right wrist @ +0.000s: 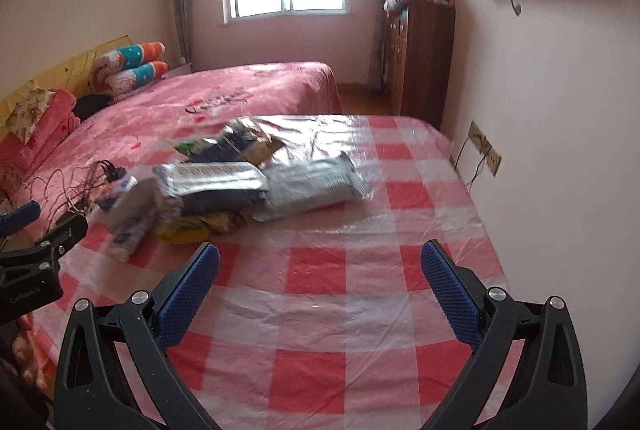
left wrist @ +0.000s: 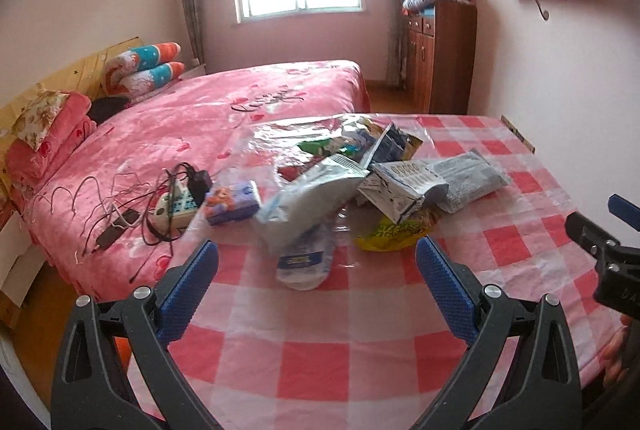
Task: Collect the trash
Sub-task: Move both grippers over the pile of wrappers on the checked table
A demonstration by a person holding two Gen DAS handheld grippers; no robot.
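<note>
Crumpled wrappers (left wrist: pixel 400 186) and a flattened bottle (left wrist: pixel 306 262) lie heaped on the checked worktop (left wrist: pixel 320 350), just ahead of the left claw (left wrist: pixel 316 282). Both it and the right claw (right wrist: pixel 320 286) gape wide, empty.

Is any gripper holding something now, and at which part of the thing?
Nothing is held. The left gripper and the right gripper are both open and empty, short of the trash pile on the table.
</note>
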